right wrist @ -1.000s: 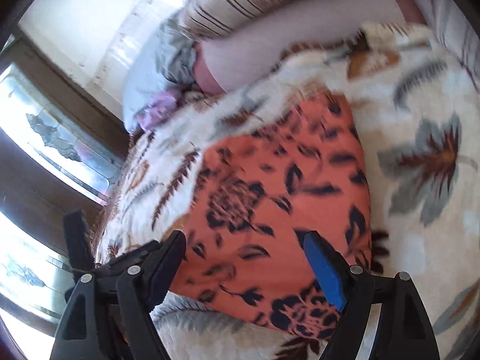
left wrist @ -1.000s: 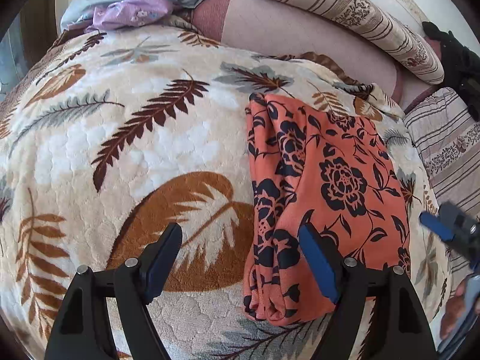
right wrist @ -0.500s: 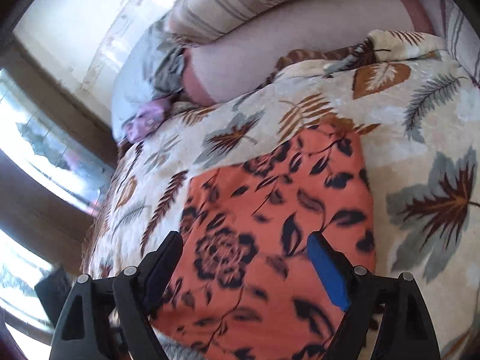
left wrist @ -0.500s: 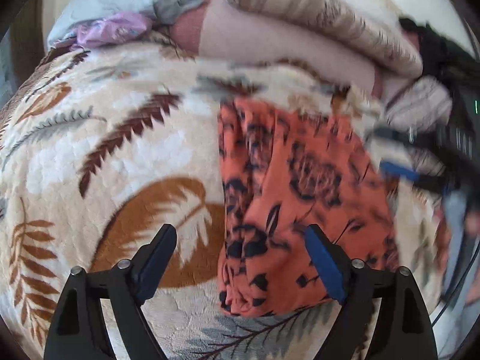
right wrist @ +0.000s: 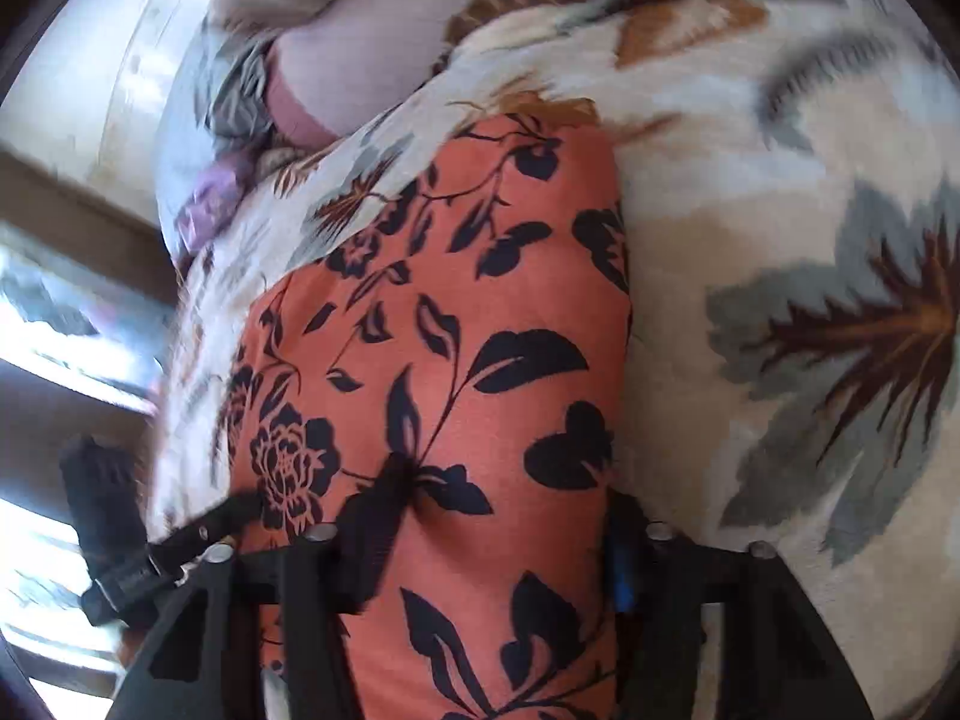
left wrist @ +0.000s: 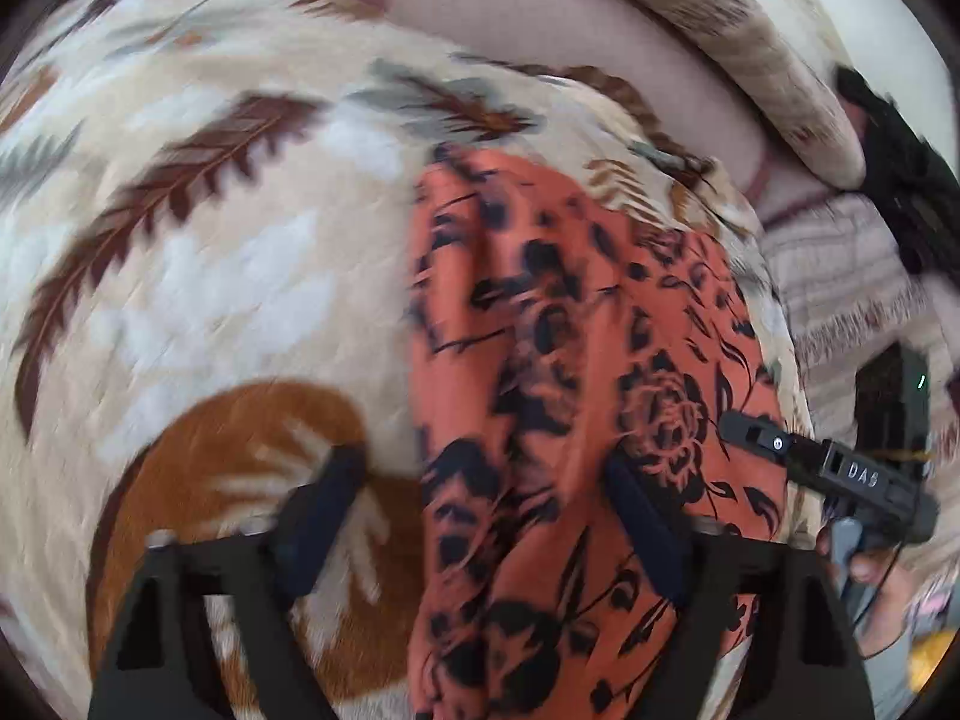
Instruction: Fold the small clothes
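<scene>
Both claws lower, closing astride folded orange black-flowered garment (left wrist: 576, 396).

Bright daylight, motion blur, fisheye warp

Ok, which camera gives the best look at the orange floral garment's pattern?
The right wrist view: the orange floral garment fills the middle, its black leaves and rose sharp. The left wrist view shows it blurred and rumpled, lying on the leaf-print blanket.

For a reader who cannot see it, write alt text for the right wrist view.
An orange garment with black flowers lies on a leaf-print blanket. The right gripper, whose jaws have just been closing, straddles its near end.
</scene>
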